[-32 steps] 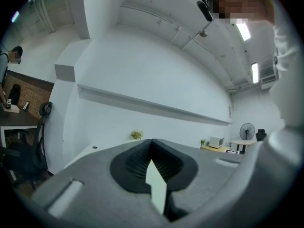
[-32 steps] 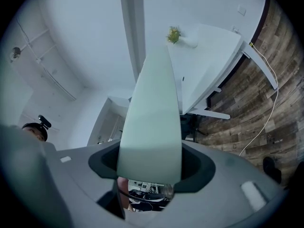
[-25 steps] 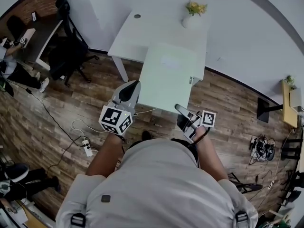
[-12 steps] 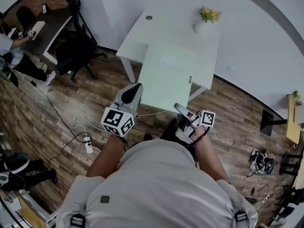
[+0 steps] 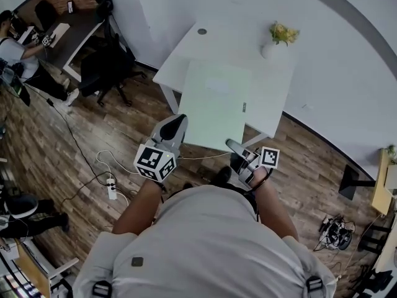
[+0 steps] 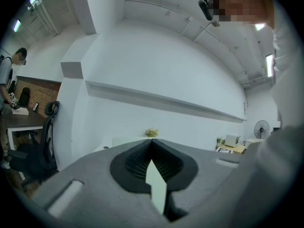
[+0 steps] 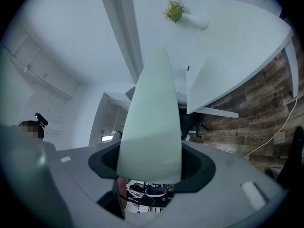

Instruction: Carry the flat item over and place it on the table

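Note:
I hold a flat pale green board level in front of me with both grippers. The left gripper is shut on its near left corner, the right gripper on its near right corner. The board's far end reaches over the near edge of the white table. In the left gripper view the board shows edge-on as a thin wedge pinched between the jaws of that gripper. In the right gripper view the board runs out from the right gripper toward the table.
A white vase with yellow flowers stands at the table's far right. A black office chair and a dark desk with a seated person lie to the left. A power strip and cables lie on the wooden floor.
The table and the room have shifted in the head view as I walk toward the table with the board. Both grips look unchanged.

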`<state>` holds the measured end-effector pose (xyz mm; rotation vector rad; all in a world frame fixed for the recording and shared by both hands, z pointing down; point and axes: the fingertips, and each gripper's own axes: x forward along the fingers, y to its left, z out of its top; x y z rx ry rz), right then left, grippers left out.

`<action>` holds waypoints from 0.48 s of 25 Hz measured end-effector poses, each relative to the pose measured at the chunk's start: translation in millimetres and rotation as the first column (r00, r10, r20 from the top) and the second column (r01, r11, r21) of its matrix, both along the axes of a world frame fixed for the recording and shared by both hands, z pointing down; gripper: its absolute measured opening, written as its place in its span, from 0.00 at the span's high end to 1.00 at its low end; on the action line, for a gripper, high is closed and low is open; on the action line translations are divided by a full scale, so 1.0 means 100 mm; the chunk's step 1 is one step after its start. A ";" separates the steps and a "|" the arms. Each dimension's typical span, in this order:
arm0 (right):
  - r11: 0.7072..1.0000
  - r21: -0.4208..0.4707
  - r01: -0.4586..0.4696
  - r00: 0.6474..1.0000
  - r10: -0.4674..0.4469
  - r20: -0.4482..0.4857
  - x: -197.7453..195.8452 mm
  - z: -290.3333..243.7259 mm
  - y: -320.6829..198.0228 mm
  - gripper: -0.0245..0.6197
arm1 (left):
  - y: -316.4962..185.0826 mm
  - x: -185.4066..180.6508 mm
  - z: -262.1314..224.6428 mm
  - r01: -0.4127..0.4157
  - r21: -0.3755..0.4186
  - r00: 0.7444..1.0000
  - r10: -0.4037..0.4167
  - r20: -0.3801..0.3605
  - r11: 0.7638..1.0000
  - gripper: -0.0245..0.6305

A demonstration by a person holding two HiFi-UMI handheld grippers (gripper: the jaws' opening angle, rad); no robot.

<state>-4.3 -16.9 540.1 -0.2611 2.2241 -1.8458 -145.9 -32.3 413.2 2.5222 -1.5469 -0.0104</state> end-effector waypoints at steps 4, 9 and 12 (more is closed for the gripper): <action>1.000 0.002 0.008 1.000 -0.008 0.002 0.30 0.03 -0.31 0.50 | -0.34 0.29 0.04 0.008 0.003 1.000 -0.008 0.007 1.000 0.96; 1.000 0.015 0.005 1.000 -0.005 0.000 0.71 0.00 -0.65 0.50 | -0.67 0.64 -0.01 0.013 0.019 1.000 -0.013 0.023 1.000 0.96; 1.000 0.018 -0.001 1.000 0.001 0.004 0.94 -0.03 -0.84 0.50 | -0.82 0.83 -0.03 0.022 0.025 0.999 -0.023 0.028 0.999 0.96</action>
